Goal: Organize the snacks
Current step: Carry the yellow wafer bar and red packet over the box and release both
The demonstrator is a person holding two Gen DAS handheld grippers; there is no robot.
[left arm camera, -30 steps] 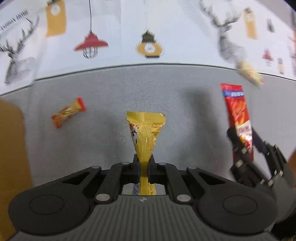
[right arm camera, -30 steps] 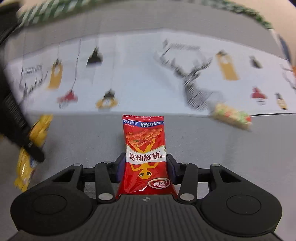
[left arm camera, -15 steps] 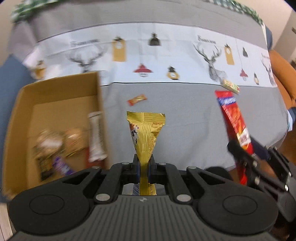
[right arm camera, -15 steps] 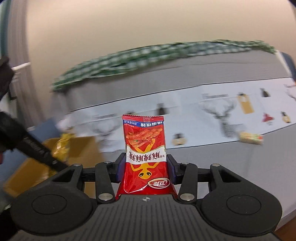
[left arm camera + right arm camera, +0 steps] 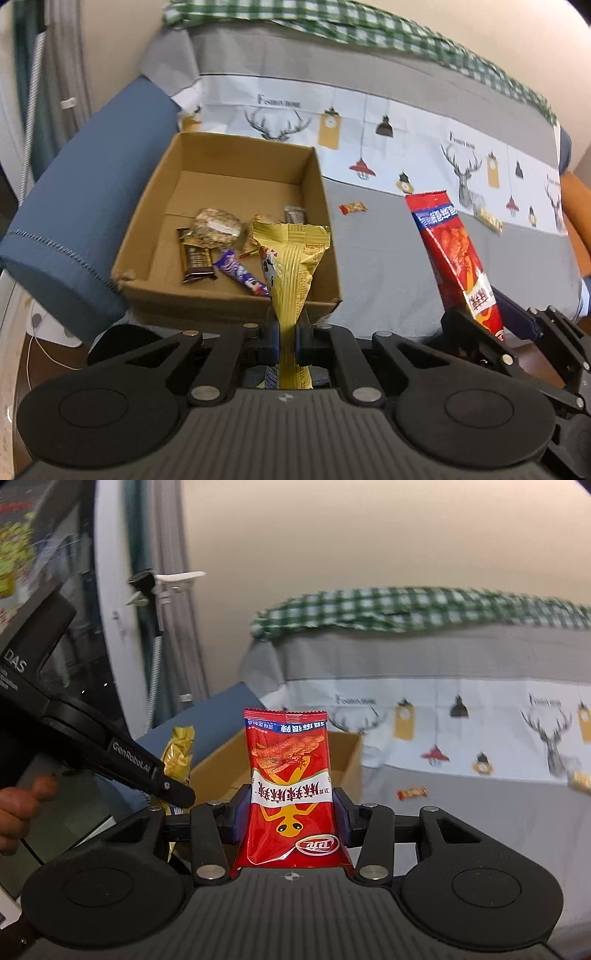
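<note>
**Two packets on their way to the box**

The left gripper (image 5: pixel 286 334) is clamped tight on a crinkled yellow foil snack packet (image 5: pixel 291 258); the right gripper (image 5: pixel 291 818) pinches a glossy red plastic snack bag (image 5: pixel 290 786) by its sides. The open brown cardboard box (image 5: pixel 317 177) lies ahead on the bed. Best to clear the near wall, then release each over bare floor inside.

Black gripper (image 5: pixel 287 338) linkage, silver rivets, blue pads, ribbed grey housing.

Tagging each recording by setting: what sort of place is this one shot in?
Most likely a bedroom at home: a bed under a grey, deer-printed cover fills the view, a green checked blanket lies along its far edge, and a cardboard box of snacks sits on it.
</note>
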